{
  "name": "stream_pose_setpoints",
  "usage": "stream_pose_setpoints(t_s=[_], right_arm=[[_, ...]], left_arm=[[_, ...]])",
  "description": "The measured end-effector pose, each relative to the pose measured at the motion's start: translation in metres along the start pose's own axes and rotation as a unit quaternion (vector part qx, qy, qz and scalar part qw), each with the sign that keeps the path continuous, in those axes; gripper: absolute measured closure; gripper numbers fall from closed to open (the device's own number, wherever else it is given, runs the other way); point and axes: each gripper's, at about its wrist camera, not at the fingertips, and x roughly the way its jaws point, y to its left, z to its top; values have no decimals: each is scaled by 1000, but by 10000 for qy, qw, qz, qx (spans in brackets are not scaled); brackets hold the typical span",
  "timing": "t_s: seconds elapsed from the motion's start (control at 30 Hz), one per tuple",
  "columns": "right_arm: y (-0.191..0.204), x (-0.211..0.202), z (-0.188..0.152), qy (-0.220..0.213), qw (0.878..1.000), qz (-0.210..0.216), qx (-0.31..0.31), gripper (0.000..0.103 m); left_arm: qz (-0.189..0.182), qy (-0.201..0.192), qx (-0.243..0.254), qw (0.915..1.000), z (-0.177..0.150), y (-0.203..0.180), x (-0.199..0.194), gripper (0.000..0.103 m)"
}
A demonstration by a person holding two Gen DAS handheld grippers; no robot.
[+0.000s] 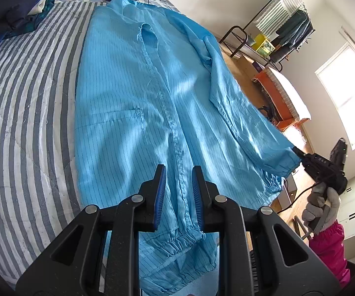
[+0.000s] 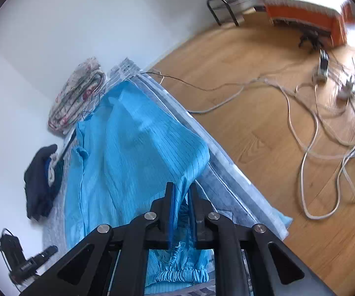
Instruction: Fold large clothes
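The right gripper is clamped on the elastic cuff of the light blue pinstriped garment. The left gripper, jaws slightly apart, holds nothing above the hem. Ahead, the garment is spread on the striped bed; folding is judged barely begun.

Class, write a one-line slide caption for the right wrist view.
Right gripper pinches the cuff of a blue coat spread on the bed, cables on the floor.
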Motion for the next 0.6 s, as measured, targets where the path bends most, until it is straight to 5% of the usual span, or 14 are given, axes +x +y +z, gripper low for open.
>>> stream_pose_setpoints(t_s=[0.17, 0.33, 0.6], right_arm=[[76, -27, -6, -560, 9838, -610, -1591, 96], [158, -37, -35, -822, 9488, -420, -3021, 97], [262, 11, -121, 83, 8841, 608, -4632, 97]], left_arm=[[-37, -52, -21, 10000, 4, 2, -3, 82], [-39, -233, -148, 9996, 11, 10, -13, 82], [222, -720, -571, 9955, 23, 44, -42, 82]])
